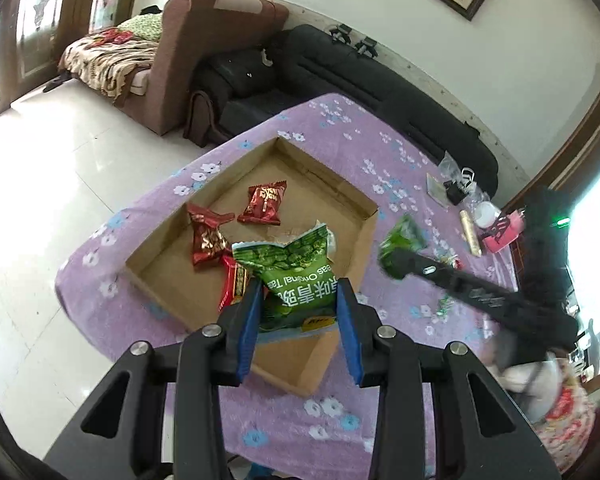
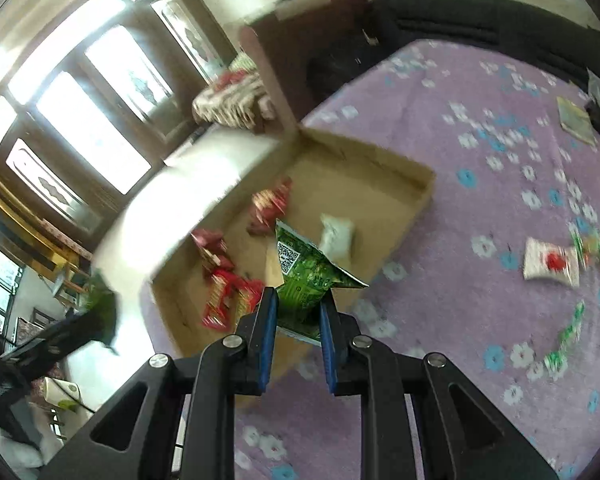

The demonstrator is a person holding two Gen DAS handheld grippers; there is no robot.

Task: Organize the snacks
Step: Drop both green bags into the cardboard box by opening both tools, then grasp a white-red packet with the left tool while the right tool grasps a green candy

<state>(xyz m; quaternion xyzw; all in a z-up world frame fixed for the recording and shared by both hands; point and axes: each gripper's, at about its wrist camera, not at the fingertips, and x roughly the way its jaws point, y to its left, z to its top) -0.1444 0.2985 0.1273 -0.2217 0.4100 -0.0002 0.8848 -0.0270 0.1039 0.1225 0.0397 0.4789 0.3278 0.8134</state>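
Left gripper (image 1: 298, 292) is clamped on a green pea packet (image 1: 296, 276), blue pads pinching its lower end, jaws only partly closed because the bag fills the gap; packet hangs above the near part of the cardboard box (image 1: 364, 240), not resting on the floor of it. Right gripper (image 2: 299, 302) is closed down almost fully on a second green packet (image 2: 306, 276), gripping a crumpled corner; that packet is over the near edge of the same box, QR code side up. In the left wrist view the right gripper shows as a dark blurred bar at right with its green packet at the tip, just outside the box's right wall. Box sits on a purple flowered tablecloth (image 1: 340, 412), open top, shallow walls. Inside it: red wrapped snacks (image 1: 263, 204), three visible from the left wrist camera, lying flat toward the left and centre, and a white packet (image 2: 336, 236) near the right wall, seen from the right wrist camera. On the cloth to the right of the box, well apart from it, loose snacks (image 2: 552, 264): a white-and-red packet, more red-and-white ones beside it, and a green-and-white strip nearer the camera. Right view is motion-blurred, so labels there are unreadable
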